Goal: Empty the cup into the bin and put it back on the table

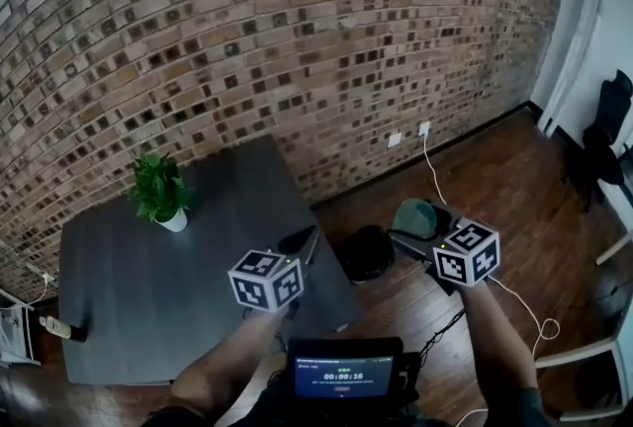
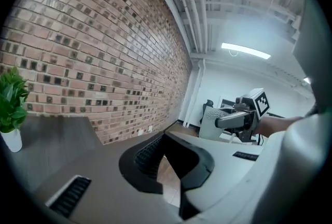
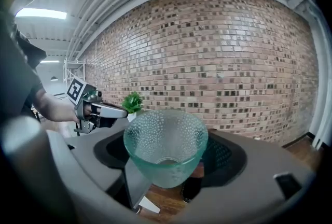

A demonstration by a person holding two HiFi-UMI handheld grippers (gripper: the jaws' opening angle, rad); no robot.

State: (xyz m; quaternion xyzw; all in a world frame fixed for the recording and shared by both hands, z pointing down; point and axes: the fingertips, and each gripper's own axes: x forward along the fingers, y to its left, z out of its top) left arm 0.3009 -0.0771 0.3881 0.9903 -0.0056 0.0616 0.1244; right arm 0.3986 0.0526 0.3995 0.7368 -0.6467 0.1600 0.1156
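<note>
**Clearances.** The table (image 1: 148,306) fills the left of the head view. Its right edge runs just beside the bin (image 1: 365,253), which stands on the wooden floor (image 1: 475,168). Open floor extends from the bin to the brick wall (image 1: 297,40) and out to the right. A cable (image 1: 534,316) lies on the floor on the right. A plant (image 1: 158,188) stands near the table's far edge, well apart from both grippers.

**Obstructed detail.** The bin's interior is dark and its contents cannot be made out. The right gripper overlaps the bin's right side. The frame cuts off the table's left edge, and a screen (image 1: 344,373) covers the bottom centre.

**Pose.** Both forearms reach forward from the bottom edge.
- The left gripper (image 1: 302,245) hovers over the table's right edge and points toward the bin. Its jaws are pressed together at the tips, with nothing between them.
- The right gripper (image 3: 168,158) clamps the sides of the green cup (image 3: 165,153). It holds the cup mouth-up above the floor, just right of the bin.
</note>
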